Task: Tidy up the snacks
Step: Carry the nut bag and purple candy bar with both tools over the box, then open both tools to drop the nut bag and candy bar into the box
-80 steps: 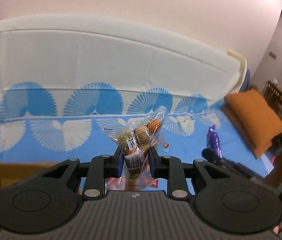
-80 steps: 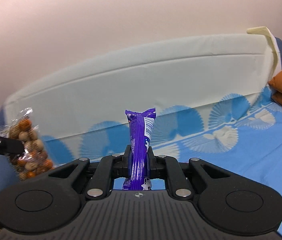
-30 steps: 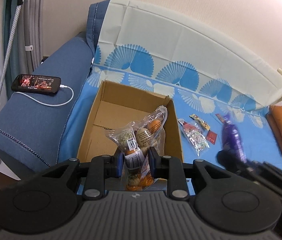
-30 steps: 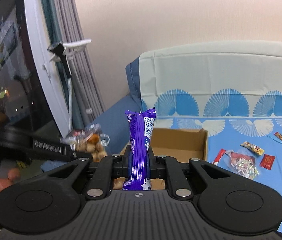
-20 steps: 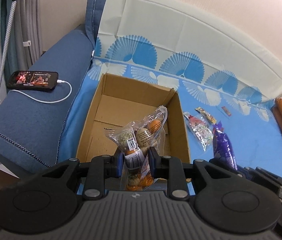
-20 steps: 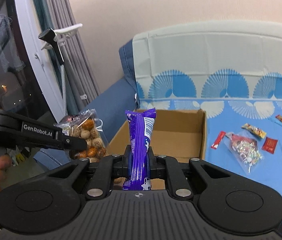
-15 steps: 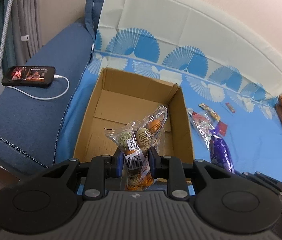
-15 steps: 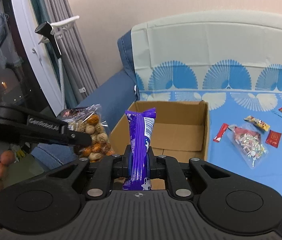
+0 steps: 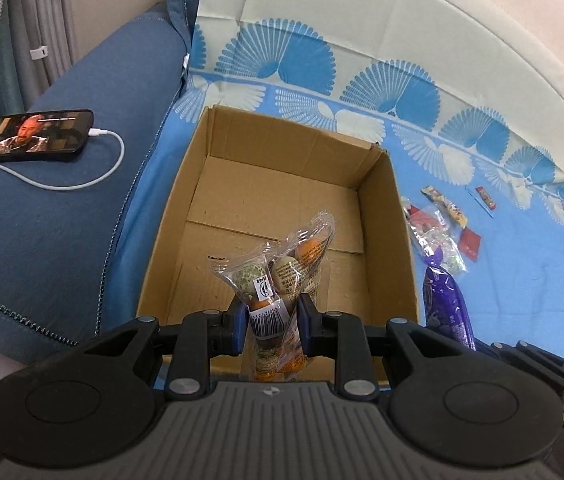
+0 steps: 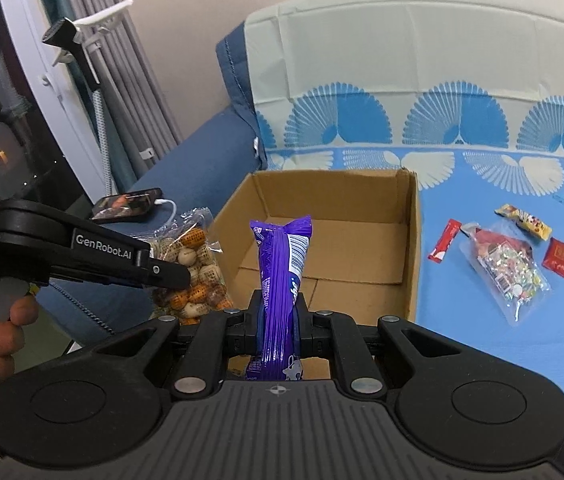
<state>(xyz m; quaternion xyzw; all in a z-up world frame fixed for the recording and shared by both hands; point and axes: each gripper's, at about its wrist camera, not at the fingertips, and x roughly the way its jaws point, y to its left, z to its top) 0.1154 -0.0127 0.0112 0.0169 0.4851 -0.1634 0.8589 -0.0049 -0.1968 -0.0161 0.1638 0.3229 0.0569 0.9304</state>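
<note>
Left wrist view: my camera sits behind my left gripper point(image 9: 269, 322) and looks steeply down from close above into the open brown cardboard box point(image 9: 398, 240) on the blue fan-patterned sofa cover point(image 9: 522, 280). Right wrist view: my camera sits behind my right gripper point(image 10: 277, 320), faces shallower, from the box's near right side, with the left gripper point(image 10: 173, 276) at left. Both views share the box point(image 10: 410, 240), the black phone on the armrest point(image 9: 37, 134) point(image 10: 129, 202) and the loose snack packets far right point(image 9: 438, 236) point(image 10: 506, 264).

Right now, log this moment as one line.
left claw: holds nut bag | right claw: holds purple pack | box: empty
</note>
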